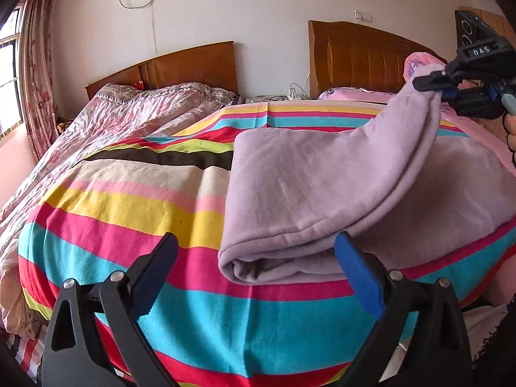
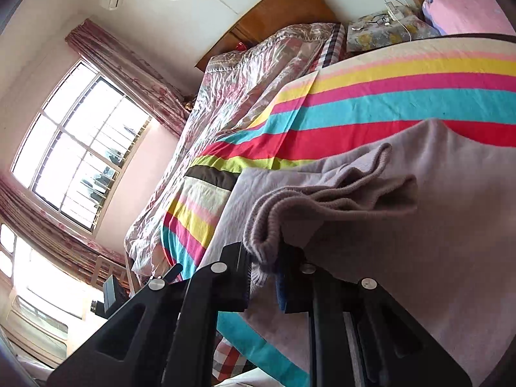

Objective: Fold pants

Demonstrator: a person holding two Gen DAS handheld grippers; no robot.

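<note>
Lilac fleece pants (image 1: 322, 200) lie folded on the striped blanket (image 1: 129, 213), their folded edge toward me. My left gripper (image 1: 258, 254) is open and empty, just in front of the pants' near left corner. My right gripper (image 1: 435, 84) is shut on the ribbed end of the pants and lifts it above the bed at the upper right. In the right wrist view the pants (image 2: 419, 225) bunch between the closed fingers of my right gripper (image 2: 264, 258), with the striped blanket (image 2: 387, 96) beyond.
A shiny pink quilt (image 1: 129, 113) lies at the left of the bed. Two wooden headboards (image 1: 354, 54) stand against the white wall. A pink pillow (image 2: 467, 9) and a cluttered nightstand (image 2: 380, 29) sit at the bed's head. A window (image 2: 80, 142) is at the left.
</note>
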